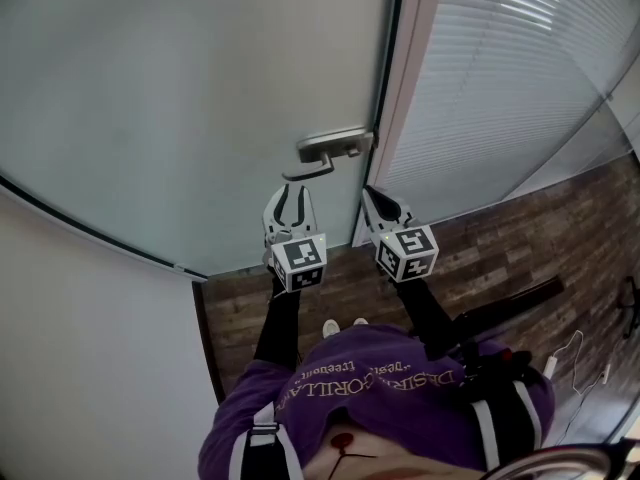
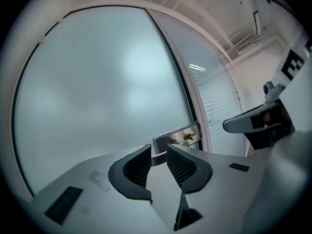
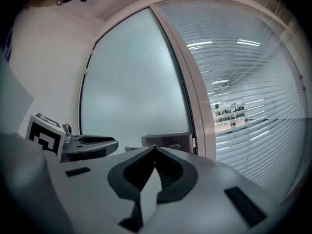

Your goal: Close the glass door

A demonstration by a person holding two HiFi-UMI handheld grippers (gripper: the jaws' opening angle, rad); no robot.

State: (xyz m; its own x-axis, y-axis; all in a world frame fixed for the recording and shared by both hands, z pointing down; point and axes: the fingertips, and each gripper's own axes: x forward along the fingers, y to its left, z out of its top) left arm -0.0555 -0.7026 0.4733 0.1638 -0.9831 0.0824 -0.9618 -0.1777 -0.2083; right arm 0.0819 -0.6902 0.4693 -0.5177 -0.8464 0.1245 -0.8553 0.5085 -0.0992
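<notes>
The glass door (image 1: 180,88) is the biggest thing here, a tall frosted panel. Its right edge stands against the pale door frame (image 1: 405,118), or very near it; I cannot tell whether the latch is already in. To the right of the frame is a window with blinds (image 1: 520,78), and below lies the wooden floor (image 1: 520,238). I judge that such a panel is heavy, stiff and smooth. It will swing slowly and give no hold on the bare glass, and it should not be slammed, because glass is fragile. The right place to take it is the metal handle (image 1: 335,148) at the door's right edge, near the frame. This handle is hard and somewhat slippery, so the grip should sit well on the lever, not only on its end. The left gripper (image 1: 292,190) is just below the handle. Its jaws are moderately apart with the free end of the lever in the gap at their tips, and they do not seem to press on it yet. The right gripper (image 1: 370,194) waits beside the frame with its jaws together, holding nothing.
</notes>
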